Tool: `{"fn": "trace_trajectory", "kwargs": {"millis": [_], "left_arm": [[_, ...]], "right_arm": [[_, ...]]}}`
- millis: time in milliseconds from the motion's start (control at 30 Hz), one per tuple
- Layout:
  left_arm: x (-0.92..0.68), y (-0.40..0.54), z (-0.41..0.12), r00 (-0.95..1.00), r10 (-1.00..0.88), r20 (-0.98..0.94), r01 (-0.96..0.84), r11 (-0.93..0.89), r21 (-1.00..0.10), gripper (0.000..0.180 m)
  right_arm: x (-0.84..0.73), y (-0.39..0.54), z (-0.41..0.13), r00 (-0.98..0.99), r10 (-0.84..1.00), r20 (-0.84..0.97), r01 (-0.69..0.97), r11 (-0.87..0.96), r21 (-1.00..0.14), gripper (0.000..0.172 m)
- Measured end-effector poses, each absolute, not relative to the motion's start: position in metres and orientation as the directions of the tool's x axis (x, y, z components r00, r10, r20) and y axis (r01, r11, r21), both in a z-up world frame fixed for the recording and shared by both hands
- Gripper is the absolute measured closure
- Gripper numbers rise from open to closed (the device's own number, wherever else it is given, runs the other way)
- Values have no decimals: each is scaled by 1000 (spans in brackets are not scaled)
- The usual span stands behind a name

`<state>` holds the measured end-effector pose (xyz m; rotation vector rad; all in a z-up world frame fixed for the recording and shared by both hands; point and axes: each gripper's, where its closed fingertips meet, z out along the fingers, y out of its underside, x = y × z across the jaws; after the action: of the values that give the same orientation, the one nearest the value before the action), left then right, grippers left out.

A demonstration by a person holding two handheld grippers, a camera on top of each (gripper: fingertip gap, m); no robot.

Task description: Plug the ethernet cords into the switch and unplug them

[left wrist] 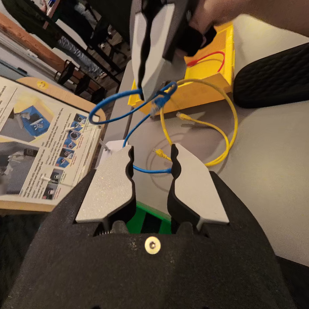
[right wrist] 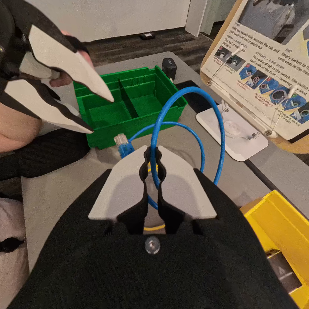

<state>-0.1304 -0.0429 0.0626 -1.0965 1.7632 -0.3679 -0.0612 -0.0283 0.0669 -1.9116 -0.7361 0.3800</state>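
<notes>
Over the grey tabletop (left wrist: 250,150), my right hand-held gripper (right wrist: 152,148) is clamped on the blue ethernet cord (right wrist: 220,127), its black pads pressed on either side of the cable at mid-length, so the cord hangs in loops with its clear-tipped plug (right wrist: 122,143) dangling free just left of the fingers. My left hand-held gripper (left wrist: 152,148) stands apart, holding nothing; a stretch of the blue cord crosses between its fingers without being pinched. I judge this to be the pick-up step for the blue cord, ahead of any plugging. I cannot make out the switch with certainty in either view, so the next move calls for finding it, then shifting my hold from mid-cable down to the plug, probably by passing the plug end to the left gripper, and squaring the plug to a port. A yellow ethernet cord (left wrist: 232,133) lies coiled on the tabletop with both plugs loose, and a red cord (left wrist: 215,56) sits in the yellow bin (left wrist: 209,90). An empty green divided bin (right wrist: 133,103) stands nearby, beside an instruction board (right wrist: 267,66) on a white stand (right wrist: 234,133). Beyond are a dark carpeted floor (right wrist: 150,45) and a pale wall (right wrist: 108,16).
</notes>
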Motion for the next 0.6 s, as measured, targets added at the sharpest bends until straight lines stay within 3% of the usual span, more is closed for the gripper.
{"fn": "trace_trajectory", "kwargs": {"millis": [133,267,500,600], "left_arm": [[-137,-27,57,41,-845,-534,-541,430,-722,140],[-121,-28,54,72,-948,-310,-488,238,-840,142],[-119,-34,25,170,-905,-390,-577,229,-784,140],[-121,-60,11,192,-912,-361,-544,207,-813,144]], "right_arm": [[-63,-20,89,726,686,57,325,-269,-907,165],[-65,-13,108,698,713,68,332,-238,-913,165],[-62,-6,117,695,716,65,269,-174,-947,165],[-60,-6,119,687,724,58,244,-154,-957,165]]}}
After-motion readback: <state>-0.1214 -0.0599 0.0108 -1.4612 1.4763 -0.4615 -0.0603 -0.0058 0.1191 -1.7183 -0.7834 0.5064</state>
